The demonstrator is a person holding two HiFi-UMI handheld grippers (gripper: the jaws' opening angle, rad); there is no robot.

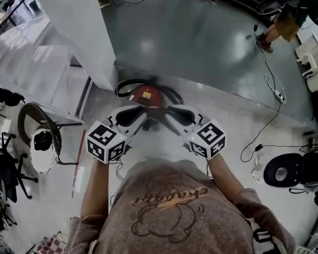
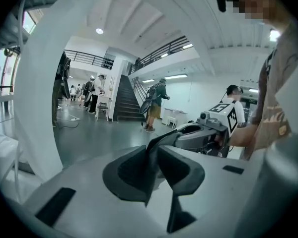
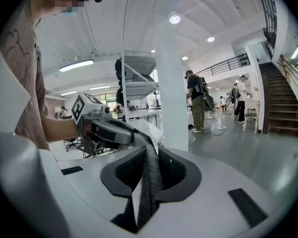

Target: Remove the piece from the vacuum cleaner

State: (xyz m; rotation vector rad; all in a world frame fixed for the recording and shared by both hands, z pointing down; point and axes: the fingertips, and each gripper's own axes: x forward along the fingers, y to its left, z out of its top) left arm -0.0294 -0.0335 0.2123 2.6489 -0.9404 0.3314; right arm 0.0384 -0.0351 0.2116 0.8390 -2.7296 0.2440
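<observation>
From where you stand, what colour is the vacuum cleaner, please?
The vacuum cleaner is red, clearest in the head view.

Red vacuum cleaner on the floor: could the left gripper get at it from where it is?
Probably yes. The red, rounded vacuum cleaner lies just ahead of the left gripper, whose tip points toward it, and I see nothing standing between them.

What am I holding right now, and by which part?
The left gripper and right gripper meet tip to tip above the red vacuum cleaner; a pale thing shows behind the tips, but whether either grips it cannot be told.
</observation>
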